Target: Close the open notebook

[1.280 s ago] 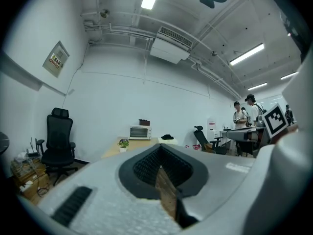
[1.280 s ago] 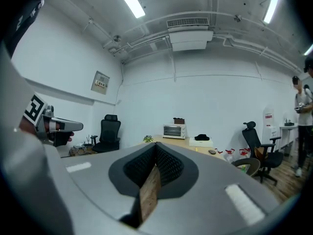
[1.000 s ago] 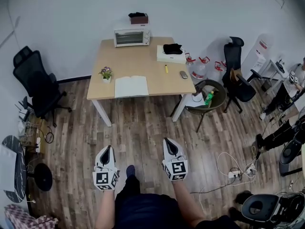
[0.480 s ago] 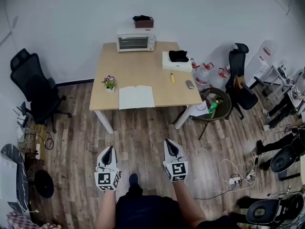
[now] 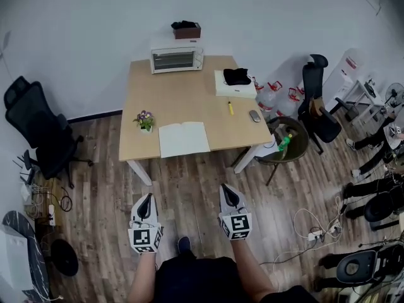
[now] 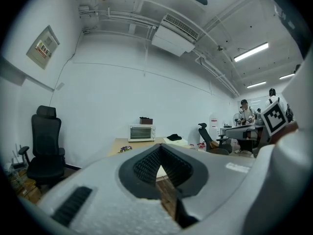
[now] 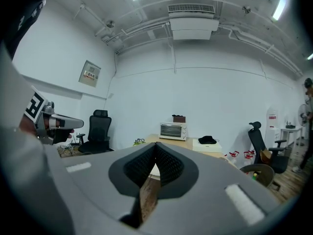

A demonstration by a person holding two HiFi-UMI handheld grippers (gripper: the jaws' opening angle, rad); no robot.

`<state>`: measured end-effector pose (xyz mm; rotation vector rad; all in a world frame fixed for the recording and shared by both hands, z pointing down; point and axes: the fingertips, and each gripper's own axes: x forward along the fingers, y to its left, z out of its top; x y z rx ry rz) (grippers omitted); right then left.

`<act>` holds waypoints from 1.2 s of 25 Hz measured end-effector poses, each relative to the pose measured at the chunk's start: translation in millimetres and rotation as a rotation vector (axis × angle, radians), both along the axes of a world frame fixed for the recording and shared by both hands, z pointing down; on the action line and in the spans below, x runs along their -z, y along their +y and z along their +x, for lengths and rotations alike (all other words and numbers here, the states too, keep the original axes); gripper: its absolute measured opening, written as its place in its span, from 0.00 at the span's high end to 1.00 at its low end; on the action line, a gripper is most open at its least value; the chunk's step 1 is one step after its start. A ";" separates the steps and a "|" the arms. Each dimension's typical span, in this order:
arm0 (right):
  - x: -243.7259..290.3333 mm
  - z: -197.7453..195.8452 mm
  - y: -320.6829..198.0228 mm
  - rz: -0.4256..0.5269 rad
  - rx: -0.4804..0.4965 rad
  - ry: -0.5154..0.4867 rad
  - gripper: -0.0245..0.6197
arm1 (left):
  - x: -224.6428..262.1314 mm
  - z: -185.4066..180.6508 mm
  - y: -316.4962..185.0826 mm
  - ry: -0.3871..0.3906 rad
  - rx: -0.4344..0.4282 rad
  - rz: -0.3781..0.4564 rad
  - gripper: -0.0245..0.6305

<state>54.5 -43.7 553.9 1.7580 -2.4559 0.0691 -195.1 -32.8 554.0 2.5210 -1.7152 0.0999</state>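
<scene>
Walking forward has brought the table closer to me than it was a moment ago, and both tongs have come along with me, side by side. My left gripper is squeezed shut and holds nothing. My right gripper is squeezed shut too, also with nothing in it. Both point ahead over the wooden floor, well apart from the table. The notebook lies open and flat at the near edge of the table, straight ahead, about halfway between the two tongs, so I judge neither hand is nearer. Its long side runs left to right, and its fold points away from me. Each gripper cube has a black and white square pattern, with no words. The sign on the wall in the left gripper view is too small to read.
</scene>
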 end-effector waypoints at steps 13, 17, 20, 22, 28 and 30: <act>-10.2 -3.5 -33.6 -0.015 -0.021 -0.017 0.95 | -11.4 4.8 -49.1 0.003 -0.029 -0.015 0.97; -16.9 4.6 -51.5 -0.024 -0.018 -0.024 0.95 | -10.6 8.8 -65.3 0.004 -0.019 -0.011 0.97; -18.8 10.7 -68.2 -0.023 -0.003 -0.026 0.95 | -10.8 14.0 -82.6 -0.002 -0.001 -0.005 0.97; -21.2 15.6 -79.1 -0.027 0.006 -0.027 0.95 | -12.7 20.1 -92.3 -0.010 0.003 -0.005 0.97; -25.1 29.7 -119.9 -0.041 0.021 -0.039 0.95 | -14.1 37.3 -127.2 -0.020 0.009 -0.004 0.97; -26.8 34.0 -129.6 -0.047 0.026 -0.041 0.95 | -17.1 43.3 -135.5 -0.022 0.006 -0.006 0.97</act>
